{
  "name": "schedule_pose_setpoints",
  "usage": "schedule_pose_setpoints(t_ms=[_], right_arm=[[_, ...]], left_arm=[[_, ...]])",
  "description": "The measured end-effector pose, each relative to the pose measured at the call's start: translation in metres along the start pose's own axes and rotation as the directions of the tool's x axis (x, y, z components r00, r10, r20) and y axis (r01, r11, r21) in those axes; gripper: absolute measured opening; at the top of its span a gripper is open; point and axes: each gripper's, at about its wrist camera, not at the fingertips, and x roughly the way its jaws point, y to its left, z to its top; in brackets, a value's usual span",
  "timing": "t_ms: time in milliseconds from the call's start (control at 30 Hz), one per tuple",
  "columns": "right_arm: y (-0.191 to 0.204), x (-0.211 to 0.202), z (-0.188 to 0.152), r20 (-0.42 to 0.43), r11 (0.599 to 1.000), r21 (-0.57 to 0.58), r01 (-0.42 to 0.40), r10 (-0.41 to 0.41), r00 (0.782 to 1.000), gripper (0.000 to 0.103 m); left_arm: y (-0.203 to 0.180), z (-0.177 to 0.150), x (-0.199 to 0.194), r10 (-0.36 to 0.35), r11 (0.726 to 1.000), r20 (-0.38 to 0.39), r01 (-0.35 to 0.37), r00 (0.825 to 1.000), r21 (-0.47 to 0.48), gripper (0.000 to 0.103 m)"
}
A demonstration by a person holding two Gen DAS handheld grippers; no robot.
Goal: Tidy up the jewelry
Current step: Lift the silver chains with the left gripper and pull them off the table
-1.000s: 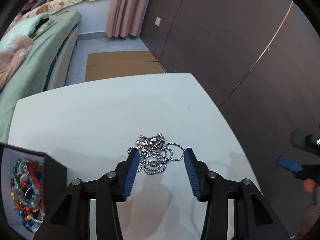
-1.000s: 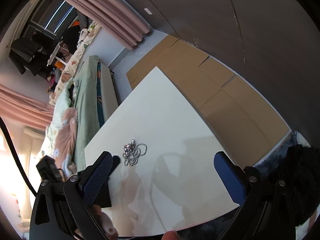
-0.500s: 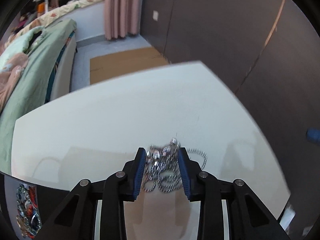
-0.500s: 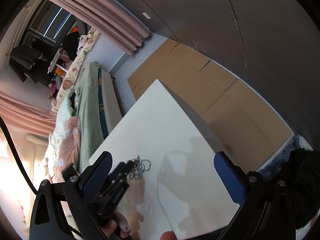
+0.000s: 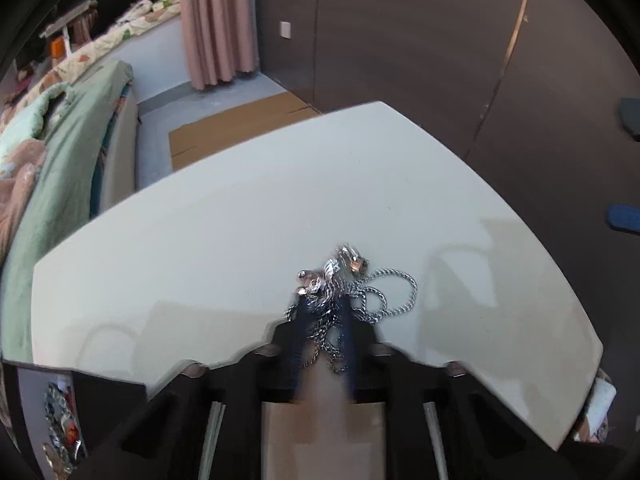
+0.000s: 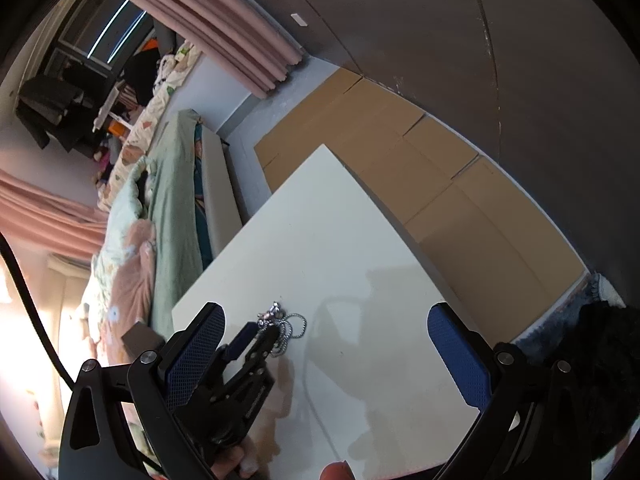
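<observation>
**Left claw closes on the chain pile**

The left claw [image 5: 322,320] has just been closing, and its blue pads now sit nearly together with strands of the silver chain necklace [image 5: 352,292] pinched between them. A second ago those pads stood wide on either side of the heap. The necklace lies on the white surface [image 5: 224,232], its loops and charms spilling past the fingertips, so it looks gripped but not yet lifted. The right claw [image 6: 326,354] hangs wide open over the surface with nothing in it. The likely next step is carrying the chain to the jewelry box [image 5: 60,420] at lower left.
</observation>
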Motion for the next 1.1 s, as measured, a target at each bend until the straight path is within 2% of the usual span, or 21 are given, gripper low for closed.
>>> schedule_pose_setpoints(t_ms=[67,133,233,367,467,633,733,800,1000,1100], right_arm=[[0.002,0.002,-0.001,-0.008,1.0,-0.013,0.009,-0.009,1.0,0.103],[0.003,0.003,-0.001,-0.009,1.0,-0.016,0.009,-0.009,1.0,0.103],[0.006,0.004,-0.001,-0.007,1.0,-0.024,0.008,-0.008,1.0,0.103],[0.012,0.01,-0.002,-0.021,0.999,-0.045,0.013,-0.014,1.0,0.103],[0.019,0.016,-0.005,-0.033,0.997,-0.073,0.021,-0.023,0.999,0.103],[0.027,0.027,-0.007,-0.056,0.994,-0.103,0.023,-0.029,0.998,0.102],[0.032,0.039,-0.01,-0.078,0.991,-0.132,0.031,-0.041,0.996,0.087],[0.035,0.049,-0.01,-0.102,0.989,-0.145,0.032,-0.047,0.994,0.072],[0.05,0.079,-0.016,-0.157,0.979,-0.202,0.041,-0.073,0.985,0.048],[0.059,0.094,-0.019,-0.173,0.971,-0.233,0.057,-0.099,0.98,0.041]], left_arm=[[0.005,-0.003,-0.002,-0.028,0.999,-0.005,0.028,1.0,-0.019,0.008],[0.006,-0.004,-0.005,-0.02,0.999,-0.01,0.02,1.0,-0.026,0.008],[0.009,-0.003,-0.017,-0.054,0.997,0.015,0.055,0.998,-0.047,0.008],[0.012,0.005,-0.048,-0.077,0.995,0.09,0.082,0.993,-0.057,0.004],[0.018,0.013,-0.074,-0.117,0.988,0.154,0.131,0.981,-0.084,0.004],[0.026,0.023,-0.109,-0.112,0.985,0.243,0.14,0.963,-0.097,0.004],[0.035,0.026,-0.125,-0.115,0.981,0.282,0.153,0.953,-0.116,0.004],[0.041,0.028,-0.132,-0.114,0.979,0.299,0.158,0.947,-0.127,0.004],[0.063,0.028,-0.149,-0.118,0.97,0.339,0.182,0.933,-0.162,0.004],[0.072,0.028,-0.156,-0.12,0.964,0.361,0.196,0.925,-0.18,0.004]])
